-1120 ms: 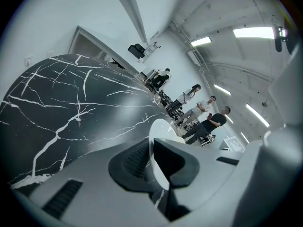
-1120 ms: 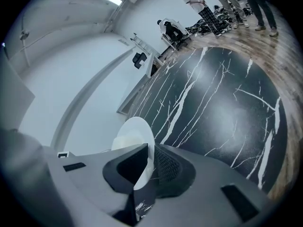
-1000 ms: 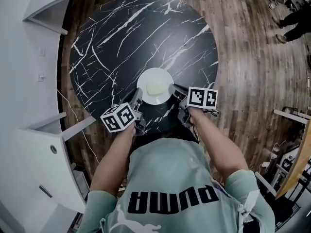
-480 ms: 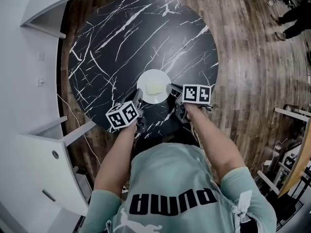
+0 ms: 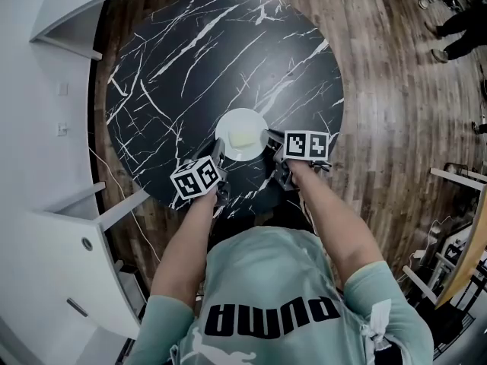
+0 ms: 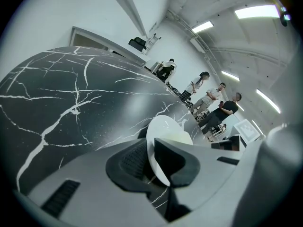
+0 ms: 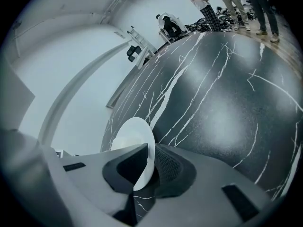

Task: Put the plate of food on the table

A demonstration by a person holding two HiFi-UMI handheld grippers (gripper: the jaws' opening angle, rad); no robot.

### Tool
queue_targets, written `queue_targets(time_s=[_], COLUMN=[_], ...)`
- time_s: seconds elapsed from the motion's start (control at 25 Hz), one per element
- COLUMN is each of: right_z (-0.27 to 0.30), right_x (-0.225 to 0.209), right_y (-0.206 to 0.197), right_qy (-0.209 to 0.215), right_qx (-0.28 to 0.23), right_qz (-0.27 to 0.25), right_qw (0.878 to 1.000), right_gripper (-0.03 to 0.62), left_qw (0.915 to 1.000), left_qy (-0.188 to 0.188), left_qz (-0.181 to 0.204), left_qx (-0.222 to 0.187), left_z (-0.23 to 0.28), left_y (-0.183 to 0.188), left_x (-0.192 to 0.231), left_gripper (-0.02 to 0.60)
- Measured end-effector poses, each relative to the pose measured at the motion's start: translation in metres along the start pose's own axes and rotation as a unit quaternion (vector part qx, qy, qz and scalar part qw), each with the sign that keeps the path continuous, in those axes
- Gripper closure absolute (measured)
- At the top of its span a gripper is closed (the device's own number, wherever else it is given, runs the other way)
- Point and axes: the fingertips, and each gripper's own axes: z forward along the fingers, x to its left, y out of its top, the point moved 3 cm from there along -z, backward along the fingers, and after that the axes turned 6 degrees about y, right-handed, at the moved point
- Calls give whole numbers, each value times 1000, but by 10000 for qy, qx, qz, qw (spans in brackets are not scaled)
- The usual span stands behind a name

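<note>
Where the round black marble table [image 5: 190, 67] curves toward the person, the left gripper [image 5: 218, 157] has its jaws clamped on the left rim of a white plate [image 5: 242, 125]. The left gripper view shows that rim pinched between the dark pads [image 6: 135, 161]. The plate lies over the table's near edge with a pale yellow piece of food [image 5: 242, 138] at its middle. Whether it touches the marble cannot be told. Below it, the person's mint T-shirt [image 5: 266, 268] carries black "PUMA" lettering, upside down to the head camera. The right gripper [image 5: 269, 138] is closed on the plate's right rim. The marker cubes [image 5: 198, 181] bear black-and-white squares with no legible words. Wooden floor [image 5: 396, 112] lies at right.
</note>
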Motion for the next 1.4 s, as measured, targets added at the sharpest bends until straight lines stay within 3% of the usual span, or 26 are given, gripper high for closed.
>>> queue_targets(time_s=[0.24,0.52,0.68,0.96,1.08,1.4], right_z=[4,-4,-16,-48,-63,-101], right_x=[3,3,12,66,93,148], right_y=[6,14,22,8,-10,-51], right_qy=[2,-325,-459,-419,-440,-473], right_qx=[-106,-255,-440,-668,-796,-1144], right_qz=[-135,-458,-802,-1713,-1888,-2258], right_qw=[9999,9981,9947,9821,9778,9663], right_gripper=[548,548,548,551,583,585], left_qw=[10000,9997,9996,9951,9922,9813], left_qy=[48,199,50,-378,-473,-909], left_qz=[3,104,182,778,1045,1561], left_qx=[-16,-97,-197,-472,-496,-665], left_z=[5,3,-6,-57,-86,-149], left_y=[3,7,12,19,15,4], left_x=[2,8,3,-32,-46,-73], left_gripper=[537,537,538,574,574,574])
